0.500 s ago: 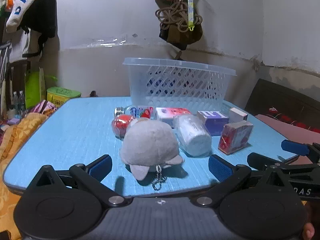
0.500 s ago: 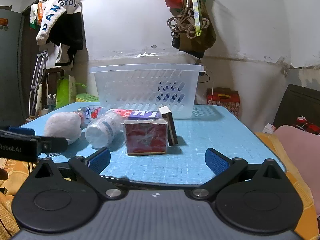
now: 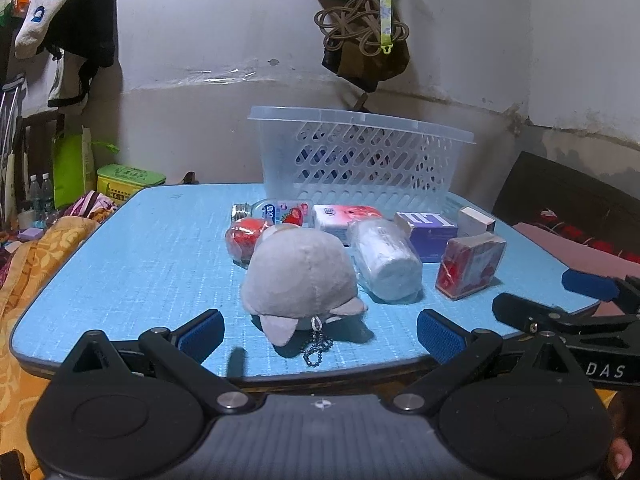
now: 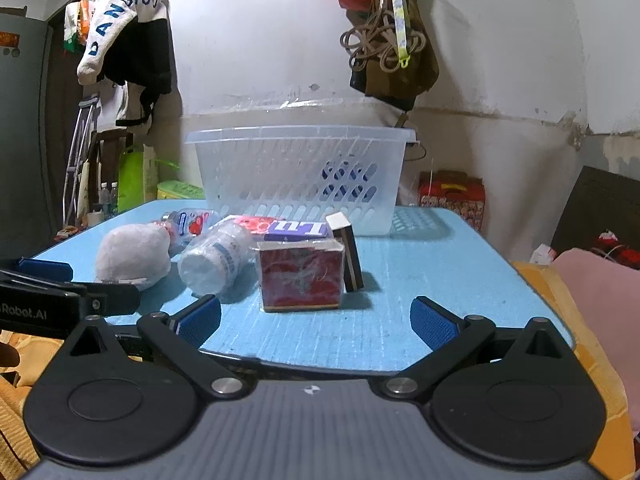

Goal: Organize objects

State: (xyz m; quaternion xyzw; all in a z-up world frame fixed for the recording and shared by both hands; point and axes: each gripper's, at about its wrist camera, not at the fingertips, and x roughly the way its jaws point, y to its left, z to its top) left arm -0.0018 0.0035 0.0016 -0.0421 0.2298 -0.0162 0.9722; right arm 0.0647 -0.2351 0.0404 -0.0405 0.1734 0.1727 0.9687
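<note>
A clear plastic basket (image 3: 360,160) stands at the back of the blue table (image 3: 140,264); it also shows in the right wrist view (image 4: 296,176). In front of it lie a grey plush toy (image 3: 298,276), a white bottle (image 3: 386,258), a red box (image 3: 468,266), a purple box (image 3: 426,228), a small white box (image 3: 476,220), a pink packet (image 3: 344,216), a strawberry drink bottle (image 3: 280,212) and a red ball (image 3: 244,238). My left gripper (image 3: 320,334) is open just before the plush. My right gripper (image 4: 316,318) is open just before the red box (image 4: 302,276).
Clothes and bags hang on the wall behind. A green tin (image 3: 128,180) and bottles stand left of the table. Orange cloth (image 3: 36,256) lies at the left edge, pink cloth (image 4: 600,292) at the right. A red gift box (image 4: 452,196) stands behind the table.
Both grippers have shifted only slightly; the objects on the table have not moved.
</note>
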